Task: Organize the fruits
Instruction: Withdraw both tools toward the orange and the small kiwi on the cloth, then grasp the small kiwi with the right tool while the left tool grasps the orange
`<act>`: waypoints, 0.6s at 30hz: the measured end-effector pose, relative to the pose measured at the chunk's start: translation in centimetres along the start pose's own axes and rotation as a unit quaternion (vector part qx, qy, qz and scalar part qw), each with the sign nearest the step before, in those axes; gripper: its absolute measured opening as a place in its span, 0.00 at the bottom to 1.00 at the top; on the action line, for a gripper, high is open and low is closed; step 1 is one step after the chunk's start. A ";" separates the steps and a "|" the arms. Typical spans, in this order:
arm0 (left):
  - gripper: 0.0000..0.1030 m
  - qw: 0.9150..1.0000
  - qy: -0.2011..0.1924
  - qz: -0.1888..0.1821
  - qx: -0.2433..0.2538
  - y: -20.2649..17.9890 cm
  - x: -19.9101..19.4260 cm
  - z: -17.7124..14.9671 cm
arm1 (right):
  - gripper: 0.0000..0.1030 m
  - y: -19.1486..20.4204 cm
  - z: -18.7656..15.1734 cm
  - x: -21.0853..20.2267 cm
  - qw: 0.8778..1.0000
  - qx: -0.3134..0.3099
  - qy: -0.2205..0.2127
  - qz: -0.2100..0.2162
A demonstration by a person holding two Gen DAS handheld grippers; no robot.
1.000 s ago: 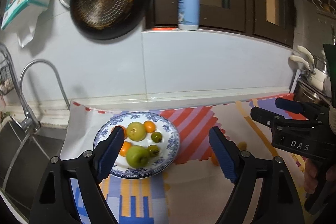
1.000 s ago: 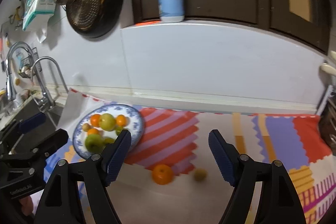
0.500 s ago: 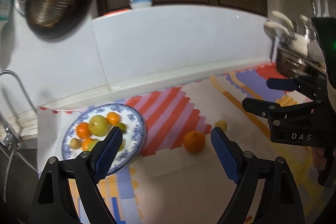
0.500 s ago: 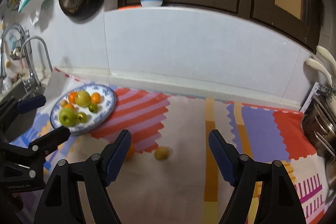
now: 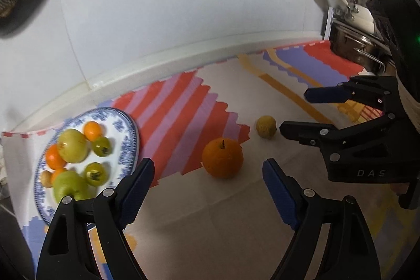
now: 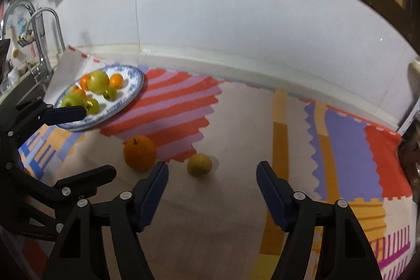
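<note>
A: Orange on the patterned mat, stem up, just off the zigzag edge of the red-and-purple stripes. The left gripper is lined up on it, jaws spread wide with nothing between them.

B: And beside it the small yellowish fruit, which the right gripper frames. Its jaws have just been closing in, yet they stand clear of the fruit, gripping nothing.

A: So this looks like the reach, both hands at once. The blue-and-white plate to the left already carries apples, small oranges and green fruit, and these two are the stragglers.

B: Next move, by the look of it: each gripper goes lower and forward until the pads bracket its fruit, then squeezes gently. Round fruit could roll away on that smooth mat.

A: What's unclear? The plate's near rim is cut by the left gripper's finger in both views, and the yellowish fruit is too soft-focused to name.

B: Bottle on the ledge is cropped at the top.
</note>
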State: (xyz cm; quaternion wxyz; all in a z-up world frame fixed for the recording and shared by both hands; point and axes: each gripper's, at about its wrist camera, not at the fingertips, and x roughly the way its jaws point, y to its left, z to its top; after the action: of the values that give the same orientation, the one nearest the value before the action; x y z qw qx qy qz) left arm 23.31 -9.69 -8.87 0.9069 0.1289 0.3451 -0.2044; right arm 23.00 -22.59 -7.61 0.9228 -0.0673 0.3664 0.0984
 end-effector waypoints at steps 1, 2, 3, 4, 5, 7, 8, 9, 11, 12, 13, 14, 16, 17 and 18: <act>0.81 1.000 0.004 -0.004 -0.001 0.0 0.4 0.1 | 0.60 -0.1 -0.1 0.4 1.000 0.002 0.005 0.004; 0.80 1.000 0.006 -0.009 -0.003 0.1 0.8 0.1 | 0.60 -0.1 -0.2 0.9 1.000 0.004 0.010 0.009; 0.78 1.000 0.008 -0.012 -0.004 0.2 1.1 0.2 | 0.58 -0.1 -0.3 1.3 1.000 0.004 0.013 0.012; 0.78 1.000 0.010 -0.015 -0.006 0.2 1.4 0.2 | 0.56 -0.1 -0.4 1.7 1.000 0.005 0.017 0.016; 0.76 1.000 0.012 -0.018 -0.008 0.3 1.7 0.3 | 0.54 -0.2 -0.5 2.1 1.000 0.006 0.021 0.021; 0.73 0.999 0.017 -0.026 -0.012 0.4 2.2 0.4 | 0.52 -0.3 -0.5 2.6 0.999 0.009 0.025 0.027; 0.71 0.999 0.019 -0.030 -0.013 0.5 2.4 0.4 | 0.51 -0.3 -0.5 2.8 0.999 0.010 0.024 0.030; 0.70 0.999 0.022 -0.033 -0.016 0.5 2.7 0.4 | 0.50 -0.4 -0.4 3.1 0.999 0.010 0.024 0.032; 0.65 0.999 0.026 -0.038 -0.019 0.6 3.1 0.5 | 0.48 -0.4 -0.3 3.4 0.999 0.010 0.025 0.036; 0.62 0.999 0.030 -0.039 -0.021 0.6 3.4 0.5 | 0.46 -0.4 -0.3 3.7 0.999 0.009 0.026 0.037; 0.61 0.998 0.034 -0.041 -0.024 0.6 3.6 0.6 | 0.45 -0.4 -0.2 3.9 0.999 0.010 0.027 0.039; 0.58 0.998 0.036 -0.044 -0.028 0.7 3.8 0.6 | 0.43 -0.4 -0.2 4.1 0.999 0.011 0.029 0.043; 0.53 0.997 0.038 -0.050 -0.036 0.8 4.0 0.7 | 0.42 -0.5 -0.2 4.5 0.998 0.014 0.033 0.047; 0.50 0.997 0.038 -0.054 -0.038 0.8 4.0 0.8 | 0.41 -0.6 -0.2 4.6 0.998 0.016 0.034 0.049; 0.46 0.997 0.038 -0.058 -0.038 0.8 4.0 0.8 | 0.41 -0.6 -0.2 4.7 0.998 0.018 0.034 0.050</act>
State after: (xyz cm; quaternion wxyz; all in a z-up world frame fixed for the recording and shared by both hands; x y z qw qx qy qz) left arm 26.85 -10.39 -10.92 0.8839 0.0819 0.3941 -0.2382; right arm 26.37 -22.55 -10.95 0.9047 -0.0359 0.4021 0.1360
